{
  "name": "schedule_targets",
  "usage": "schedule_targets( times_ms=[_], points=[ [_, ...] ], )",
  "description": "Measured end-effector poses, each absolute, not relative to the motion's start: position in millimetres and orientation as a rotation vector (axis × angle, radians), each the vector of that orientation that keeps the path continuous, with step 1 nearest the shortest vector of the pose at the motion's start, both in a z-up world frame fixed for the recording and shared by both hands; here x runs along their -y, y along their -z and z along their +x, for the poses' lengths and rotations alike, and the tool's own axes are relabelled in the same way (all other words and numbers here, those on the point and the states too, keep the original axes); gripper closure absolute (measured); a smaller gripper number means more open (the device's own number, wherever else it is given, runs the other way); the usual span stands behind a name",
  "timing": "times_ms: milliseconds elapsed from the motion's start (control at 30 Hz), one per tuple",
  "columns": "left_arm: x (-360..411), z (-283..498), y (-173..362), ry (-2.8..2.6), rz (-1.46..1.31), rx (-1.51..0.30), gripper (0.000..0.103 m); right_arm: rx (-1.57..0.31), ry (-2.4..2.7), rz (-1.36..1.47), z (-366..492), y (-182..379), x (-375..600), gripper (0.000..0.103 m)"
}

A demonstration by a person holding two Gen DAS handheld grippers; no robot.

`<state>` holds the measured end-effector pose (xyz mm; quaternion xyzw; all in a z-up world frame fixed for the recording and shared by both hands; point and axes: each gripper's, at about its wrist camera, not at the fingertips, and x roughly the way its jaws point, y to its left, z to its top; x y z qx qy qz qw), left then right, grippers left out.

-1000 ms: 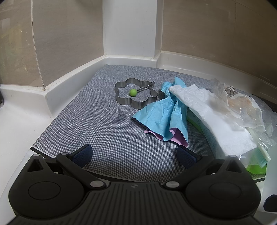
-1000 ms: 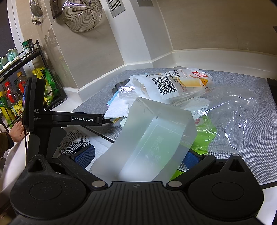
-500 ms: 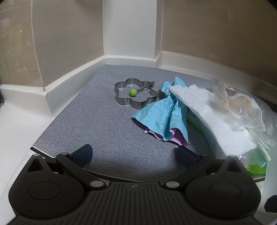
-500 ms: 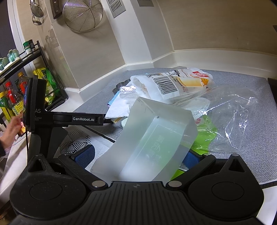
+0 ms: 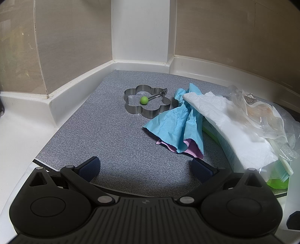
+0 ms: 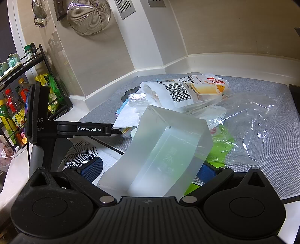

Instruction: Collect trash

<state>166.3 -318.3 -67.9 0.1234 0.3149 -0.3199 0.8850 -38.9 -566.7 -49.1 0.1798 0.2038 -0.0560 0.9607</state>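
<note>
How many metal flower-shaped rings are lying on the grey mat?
1. The flower-shaped ring lies near the mat's back corner, just left of the blue paper. The trash pile might hide others.

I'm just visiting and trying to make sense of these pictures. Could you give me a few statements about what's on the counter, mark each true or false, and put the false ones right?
1. The left gripper is open and holds nothing. True.
2. The right gripper is empty. False: a frosted plastic box sits between its fingers.
3. A flower-shaped metal ring lies on the grey mat. True.
4. The blue paper lies inside the ring. False: it lies beside it, under a white tissue.
5. A wire strainer hangs on the wall. True.
</note>
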Motion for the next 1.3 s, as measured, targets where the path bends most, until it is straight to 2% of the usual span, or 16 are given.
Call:
schedule_targets(
  times_ms=[1300],
  points=[
    [319, 168, 68, 0.662, 0.257, -0.658, 0.000, -0.403, 0.181, 0.328, -42, 46, 560, 0.000]
  ],
)
